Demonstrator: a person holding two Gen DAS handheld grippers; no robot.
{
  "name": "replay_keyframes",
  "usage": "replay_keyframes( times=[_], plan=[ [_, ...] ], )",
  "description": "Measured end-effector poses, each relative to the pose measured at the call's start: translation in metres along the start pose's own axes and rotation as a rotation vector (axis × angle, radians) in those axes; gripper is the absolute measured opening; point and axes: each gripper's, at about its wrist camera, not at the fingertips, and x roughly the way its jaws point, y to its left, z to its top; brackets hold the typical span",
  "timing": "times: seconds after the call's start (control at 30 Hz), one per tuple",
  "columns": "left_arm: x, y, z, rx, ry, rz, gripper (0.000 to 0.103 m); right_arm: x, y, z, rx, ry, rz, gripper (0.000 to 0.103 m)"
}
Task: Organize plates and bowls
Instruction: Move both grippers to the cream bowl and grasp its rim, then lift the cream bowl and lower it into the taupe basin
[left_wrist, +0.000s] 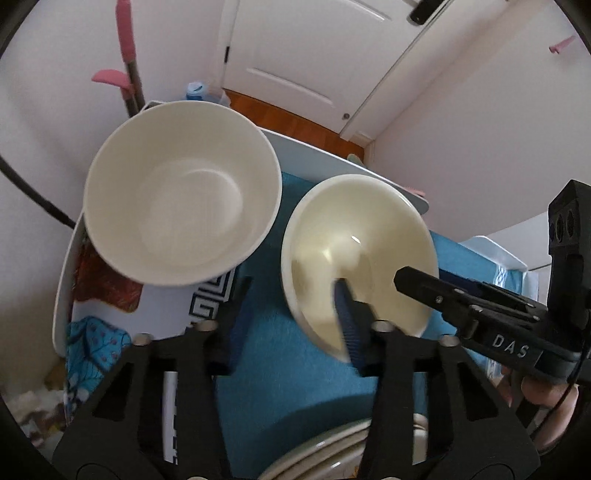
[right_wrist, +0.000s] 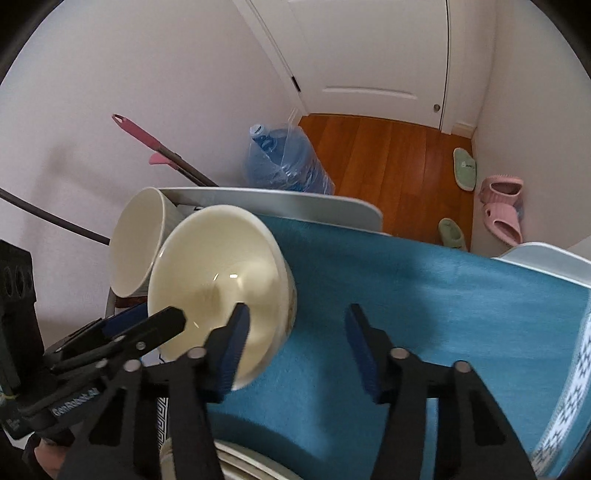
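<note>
The blue cloth (right_wrist: 424, 295) to the right of the cream bowl (right_wrist: 218, 280) lies open, and the right gripper (right_wrist: 295, 350) stands there with its fingers apart. To the left, the white bowl (left_wrist: 181, 195) sits close beside the cream bowl, with only a narrow gap between them. The left gripper (left_wrist: 291, 317) fills the space near the cream bowl's front rim, and stacked plates (right_wrist: 243, 465) block the near edge.
</note>
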Motion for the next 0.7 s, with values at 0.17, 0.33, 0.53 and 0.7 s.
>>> replay_keyframes(
  times=[0.17, 0.33, 0.53, 0.7],
  plan=[
    [0.005, -0.007, -0.001, 0.032, -0.013, 0.023, 0.017, 0.009, 0.002, -0.001, -0.006, 0.016, 0.021, 0.019],
    [0.003, -0.014, -0.002, 0.052, -0.02, 0.04, 0.017, 0.01, 0.006, 0.001, -0.01, 0.013, 0.021, 0.017],
    [-0.002, -0.028, -0.003, 0.094, -0.043, 0.067, 0.017, 0.004, 0.008, 0.0, -0.022, -0.01, 0.013, 0.016],
    [-0.02, -0.046, -0.009, 0.138, -0.077, 0.066, 0.017, -0.011, 0.009, -0.005, -0.028, -0.054, -0.013, 0.016]
  ],
)
